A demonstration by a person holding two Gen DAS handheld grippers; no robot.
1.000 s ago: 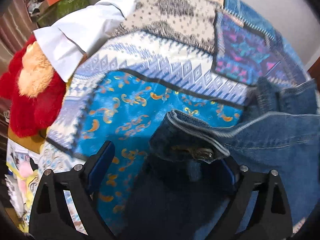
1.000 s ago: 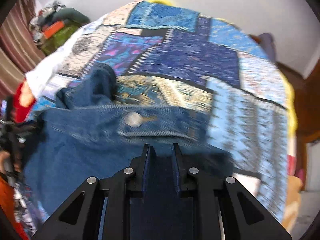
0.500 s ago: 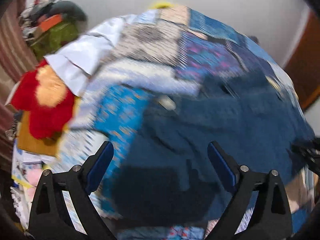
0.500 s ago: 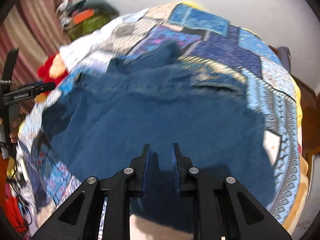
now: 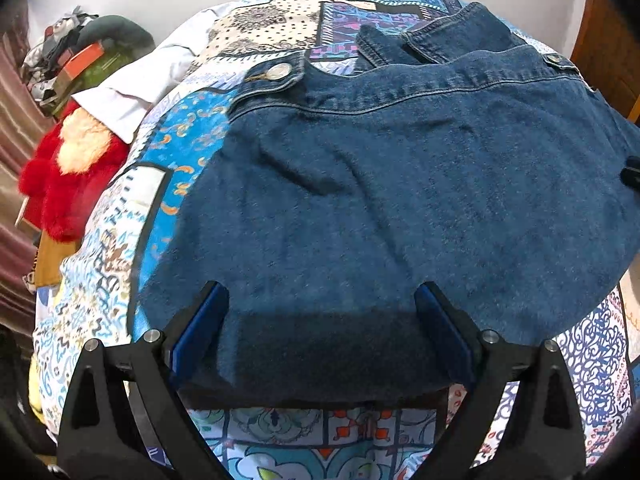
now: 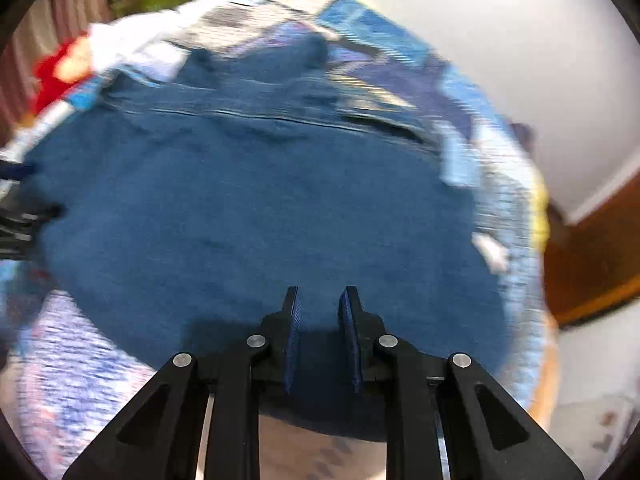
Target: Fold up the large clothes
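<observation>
Garment: blue denim jacket, spread back-up and fairly flat over the patchwork bedspread; collar and metal buttons at the far edge, near hem just under both grippers.

Change since a second ago: was bunched near the grippers, a buttoned cuff or tab pinched at the jaws; lay opened out across the bed now, pulled toward the near edge.

Left gripper: fingers wide apart, blue pads either side of the hem, nothing pinched between them; had already let go half a second earlier.

Right gripper: fingers narrow but opening, a slim gap showing between the pads; denim lay below and behind that gap, not visibly clamped in it.

Meaning for the task: spreading step judged done; garment flat enough for a first fold, probably sleeves or sides brought inward. Slight wrinkles across the back panel might need smoothing.

Left view only: sharp detail, with collar seam, shiny button, red and cream plush toy, white cloth beyond the left shoulder, and the tip of the other gripper at the right margin.

Right view only: heavily motion-blurred; wooden door or frame to the right, the far right side of the bedspread, and the other gripper's dark shape at the left margin.
</observation>
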